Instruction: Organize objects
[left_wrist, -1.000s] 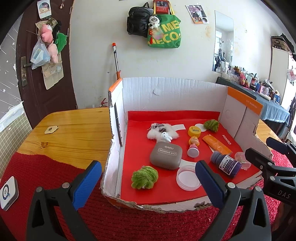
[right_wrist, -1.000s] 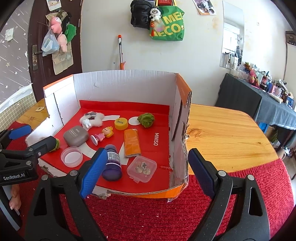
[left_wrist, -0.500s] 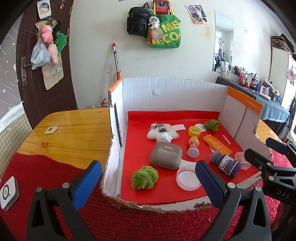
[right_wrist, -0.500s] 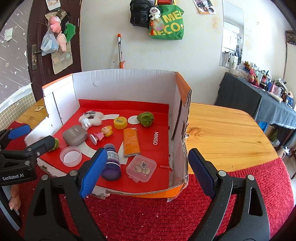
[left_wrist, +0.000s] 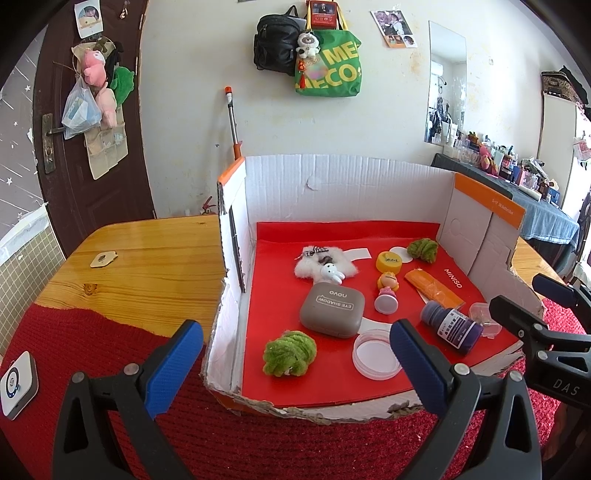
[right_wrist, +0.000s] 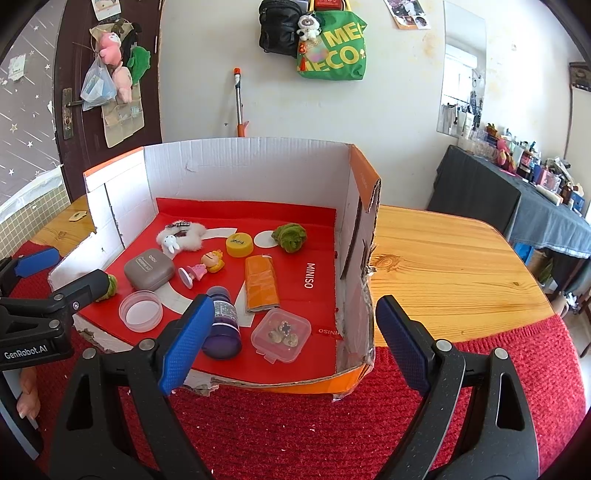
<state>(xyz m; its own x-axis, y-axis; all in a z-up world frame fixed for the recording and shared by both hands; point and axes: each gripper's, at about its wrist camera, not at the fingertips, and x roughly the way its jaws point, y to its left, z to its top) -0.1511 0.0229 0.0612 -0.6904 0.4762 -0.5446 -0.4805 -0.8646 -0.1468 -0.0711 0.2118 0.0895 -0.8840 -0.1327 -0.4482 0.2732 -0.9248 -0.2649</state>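
Almost nothing differs from the earlier frames. In the left wrist view the picture is the same as one second ago. In the right wrist view the cardboard box (right_wrist: 255, 173) sat a little lower in the frame one second ago; since half a second ago it has not shifted.

The left gripper (left_wrist: 295, 365) stays spread wide and holds nothing, with its blue pads in the lower part of the frame, in front of the open near edge of the box. The right gripper (right_wrist: 291, 343) is also spread wide and empty, low in its frame before the right front corner of the box.

The box stands on the tabletop (right_wrist: 443, 266), partly over a red cloth (right_wrist: 295, 424). All the small things lie on its red floor as before. Near the front edge, at the lower centre of the left view, are a green fluffy ball (left_wrist: 290, 352), a clear round lid (left_wrist: 375, 354), a purple bottle (left_wrist: 452, 326) lying on its side and a small clear box (right_wrist: 280, 334). Behind them is a grey case (left_wrist: 331, 309). A pink figurine (left_wrist: 387, 293) lies tipped over, and an orange packet (left_wrist: 434, 288) is to the right of it. Farther back, toward the middle of the frame, are a white plush (left_wrist: 325, 264), a yellow cap (left_wrist: 388, 261) and a second green ball (left_wrist: 423, 249).
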